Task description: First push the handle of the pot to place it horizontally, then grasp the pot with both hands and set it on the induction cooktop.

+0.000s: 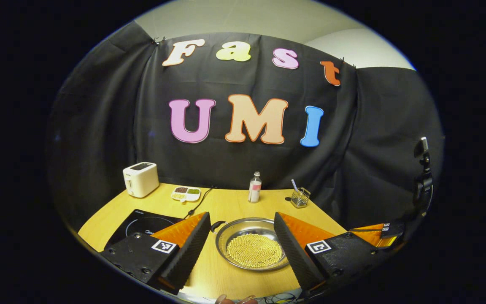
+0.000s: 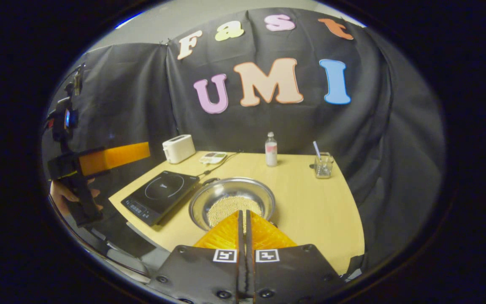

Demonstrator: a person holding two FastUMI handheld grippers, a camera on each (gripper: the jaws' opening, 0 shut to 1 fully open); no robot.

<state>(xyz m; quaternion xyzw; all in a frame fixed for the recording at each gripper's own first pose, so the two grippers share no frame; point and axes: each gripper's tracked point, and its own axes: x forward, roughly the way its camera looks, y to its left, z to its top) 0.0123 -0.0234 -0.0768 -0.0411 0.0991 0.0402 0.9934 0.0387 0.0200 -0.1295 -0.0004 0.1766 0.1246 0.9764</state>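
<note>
A shallow steel pot point(image 1: 253, 249) holding small yellow beads sits on the wooden table point(image 1: 226, 202), with a loop handle point(image 1: 217, 228) on its far-left rim. The black induction cooktop point(image 1: 146, 226) lies just left of it. My left gripper point(image 1: 241, 216) hangs open above the table's near edge, its fingers framing the pot without touching it. In the right gripper view, the pot point(image 2: 231, 202) lies right of the cooktop point(image 2: 163, 194). My right gripper point(image 2: 243, 213) is shut on nothing, its tips over the pot's near rim. A hand point(image 2: 63, 192) holds the left gripper point(image 2: 112, 157) off the table's left side.
Along the back stand a white toaster point(image 1: 141, 179), a divided dish point(image 1: 186, 193) of beans, a small bottle point(image 1: 255, 187) and a glass cup point(image 1: 300, 197) with a straw. The cooktop's cable point(image 1: 198, 204) runs toward the wall. A camera on a stand point(image 1: 423, 177) rises at the right.
</note>
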